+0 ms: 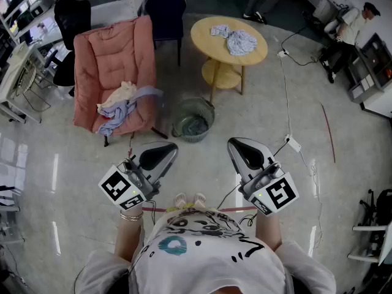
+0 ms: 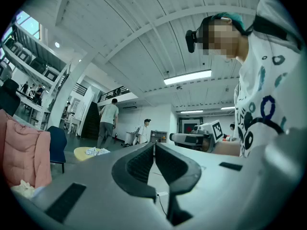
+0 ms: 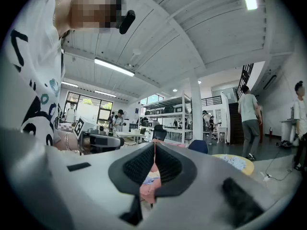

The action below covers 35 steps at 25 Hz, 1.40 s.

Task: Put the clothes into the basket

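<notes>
Left hand-held gripper has its jaws brought together at the tips, with nothing between them. The right hand-held gripper is the same, its pads meeting on nothing. The person holds both level, side by side and apart, out over the floor.

Much is only half seen. In the right gripper view the pink armchair shows only as a sliver through the gap behind the closed jaws; the gripper's own body covers the rest. In the left gripper view the frame edge cuts that chair off at the left, with a pale scrap of cloth low on it. In the head view the person's hands lie hidden under the grippers, and only the left wrist with a bracelet shows.

The basket, made of wire mesh, stands upright on the floor between the armchair and the foot of the round table, ahead of both grippers and well apart from them. A bluish-grey mass lies in its bottom. From the head view I cannot tell whether this is a garment or a lining.

The clothes on the chair are a heap of cream and lavender pieces lying on the seat. One lavender piece reaches toward the seat's right side. Two more pale blue garments lie close together on the yellow tabletop, beyond the basket. No pad of either gripper touches any cloth.
</notes>
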Each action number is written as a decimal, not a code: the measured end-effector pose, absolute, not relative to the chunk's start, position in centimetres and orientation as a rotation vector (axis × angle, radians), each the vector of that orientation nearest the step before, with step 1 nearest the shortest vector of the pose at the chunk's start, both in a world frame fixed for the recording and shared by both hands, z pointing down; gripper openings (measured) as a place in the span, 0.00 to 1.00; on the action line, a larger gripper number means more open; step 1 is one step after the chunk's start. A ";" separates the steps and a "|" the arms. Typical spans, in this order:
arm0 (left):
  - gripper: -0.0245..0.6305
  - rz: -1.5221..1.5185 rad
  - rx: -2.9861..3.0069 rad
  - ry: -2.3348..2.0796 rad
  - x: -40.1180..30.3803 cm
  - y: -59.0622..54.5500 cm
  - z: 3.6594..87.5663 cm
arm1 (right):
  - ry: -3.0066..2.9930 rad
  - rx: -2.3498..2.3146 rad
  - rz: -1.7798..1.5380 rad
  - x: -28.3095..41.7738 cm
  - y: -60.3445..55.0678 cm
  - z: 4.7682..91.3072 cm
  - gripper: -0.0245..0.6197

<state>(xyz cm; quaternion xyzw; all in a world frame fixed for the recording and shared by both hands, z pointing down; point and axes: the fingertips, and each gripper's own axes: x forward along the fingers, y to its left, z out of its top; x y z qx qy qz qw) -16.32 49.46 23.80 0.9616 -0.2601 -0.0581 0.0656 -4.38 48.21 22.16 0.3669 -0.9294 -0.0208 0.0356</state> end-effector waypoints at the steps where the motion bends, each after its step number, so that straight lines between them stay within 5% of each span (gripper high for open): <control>1: 0.08 -0.174 2.901 -0.785 -16.3 49.5 23.9 | -2.855 1.128 -0.063 -4.4 48.2 22.3 0.08; 35: 0.08 -0.158 2.848 -0.915 -13.4 47.9 25.3 | -2.941 1.007 -0.011 -0.5 46.4 23.6 0.09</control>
